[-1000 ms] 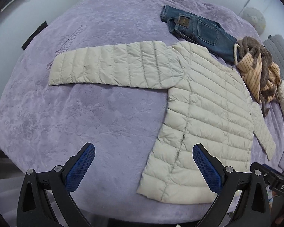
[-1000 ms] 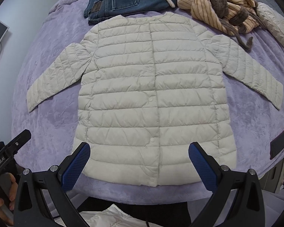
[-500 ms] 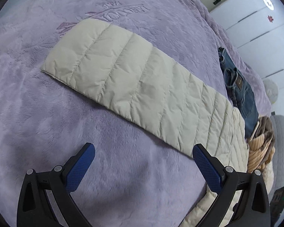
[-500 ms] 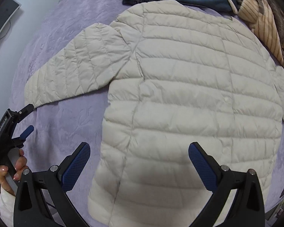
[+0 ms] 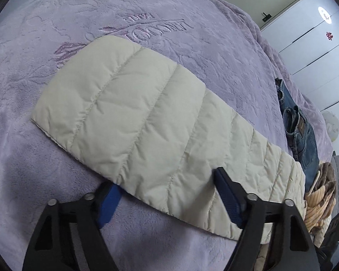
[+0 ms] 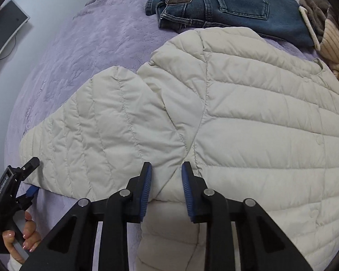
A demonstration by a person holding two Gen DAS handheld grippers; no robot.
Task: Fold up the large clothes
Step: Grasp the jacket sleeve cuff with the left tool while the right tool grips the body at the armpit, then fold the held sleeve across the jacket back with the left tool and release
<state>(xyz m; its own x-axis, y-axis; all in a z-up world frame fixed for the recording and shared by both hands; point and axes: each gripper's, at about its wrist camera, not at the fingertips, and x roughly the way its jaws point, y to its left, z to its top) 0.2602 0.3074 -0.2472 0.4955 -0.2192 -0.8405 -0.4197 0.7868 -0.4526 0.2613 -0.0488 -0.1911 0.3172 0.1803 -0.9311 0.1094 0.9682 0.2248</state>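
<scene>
A cream quilted puffer jacket lies flat on a purple bedspread. Its sleeve stretches out to the side in the left wrist view. My left gripper is open around the sleeve's near edge, one finger tucked under the fabric, the other finger on top. It also shows in the right wrist view at the cuff. My right gripper has narrowed around a ridge of fabric at the armpit, with a gap still between its pads.
Folded blue jeans lie at the far side of the bed. A heap of striped and brown clothes sits to their right. White wardrobe doors stand beyond the bed. A dark monitor is at the left.
My left gripper moved down onto the sleeve and now straddles its edge. My right gripper moved forward to the armpit and its jaws narrowed around the fabric.
</scene>
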